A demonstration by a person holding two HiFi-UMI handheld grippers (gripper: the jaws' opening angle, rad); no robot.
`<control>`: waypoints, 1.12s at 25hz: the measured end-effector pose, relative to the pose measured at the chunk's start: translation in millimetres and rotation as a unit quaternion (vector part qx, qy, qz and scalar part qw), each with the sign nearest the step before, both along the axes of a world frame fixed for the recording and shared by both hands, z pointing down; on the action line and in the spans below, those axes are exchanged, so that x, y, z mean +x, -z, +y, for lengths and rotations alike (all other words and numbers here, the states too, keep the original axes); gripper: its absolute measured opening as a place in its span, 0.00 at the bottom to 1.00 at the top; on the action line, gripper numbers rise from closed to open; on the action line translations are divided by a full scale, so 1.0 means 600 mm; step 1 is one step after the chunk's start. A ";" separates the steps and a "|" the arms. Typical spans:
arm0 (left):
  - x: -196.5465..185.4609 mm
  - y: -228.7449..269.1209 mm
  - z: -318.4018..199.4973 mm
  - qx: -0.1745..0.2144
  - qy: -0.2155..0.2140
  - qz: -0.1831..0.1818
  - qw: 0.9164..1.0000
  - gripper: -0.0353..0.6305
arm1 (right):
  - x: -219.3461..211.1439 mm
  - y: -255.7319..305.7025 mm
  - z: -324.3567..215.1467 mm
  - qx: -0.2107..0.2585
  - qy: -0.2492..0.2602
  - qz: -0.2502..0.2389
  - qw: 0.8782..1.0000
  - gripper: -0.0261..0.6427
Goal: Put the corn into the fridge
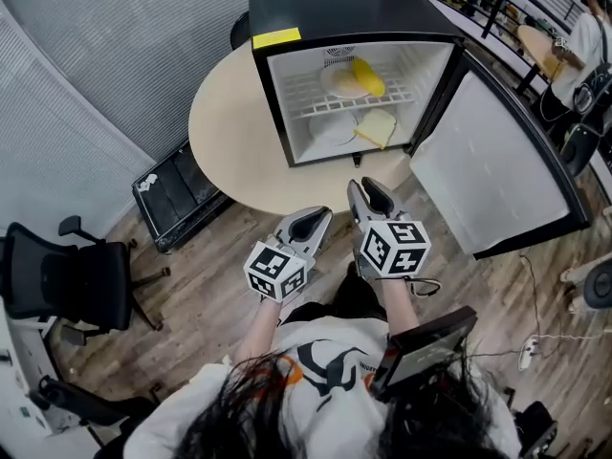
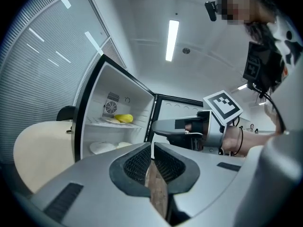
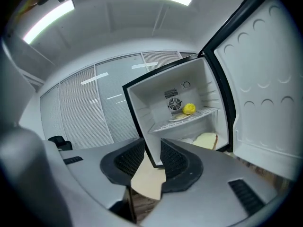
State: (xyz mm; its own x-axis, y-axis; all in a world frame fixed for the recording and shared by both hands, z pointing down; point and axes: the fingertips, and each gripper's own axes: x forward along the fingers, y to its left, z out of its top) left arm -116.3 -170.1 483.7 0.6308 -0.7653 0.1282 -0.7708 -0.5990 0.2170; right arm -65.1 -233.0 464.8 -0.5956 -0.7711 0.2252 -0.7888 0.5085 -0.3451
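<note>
The yellow corn (image 1: 368,76) lies on a white plate (image 1: 340,84) on the upper wire shelf of the open black mini fridge (image 1: 344,12); it also shows in the left gripper view as the corn (image 2: 124,118) and in the right gripper view as the corn (image 3: 189,109). Both grippers are drawn back from the fridge, over the wooden floor near the table's edge. My left gripper (image 1: 320,216) (image 2: 152,146) has its pads together and holds nothing. My right gripper (image 1: 368,187) (image 3: 152,149) stands beside it with a small empty gap between its pads.
The fridge stands on a round beige table (image 1: 229,122), its door (image 1: 497,161) swung wide to the right. A slice of bread (image 1: 378,127) and another plate (image 1: 330,130) sit on the lower level. A black office chair (image 1: 67,275) and a black tray (image 1: 177,194) are at the left.
</note>
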 end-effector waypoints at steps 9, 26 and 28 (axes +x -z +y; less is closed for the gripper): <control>-0.003 -0.006 0.079 -0.008 -0.011 0.019 1.000 0.07 | 0.013 -0.010 0.103 -0.018 -0.018 -0.003 1.000 0.16; 0.069 0.002 0.154 -0.009 0.032 0.037 0.999 0.07 | 0.107 -0.013 0.205 -0.029 0.010 0.007 1.000 0.13; 0.090 0.004 0.170 -0.009 0.040 0.035 0.999 0.07 | 0.128 -0.010 0.220 -0.027 0.019 0.006 0.999 0.13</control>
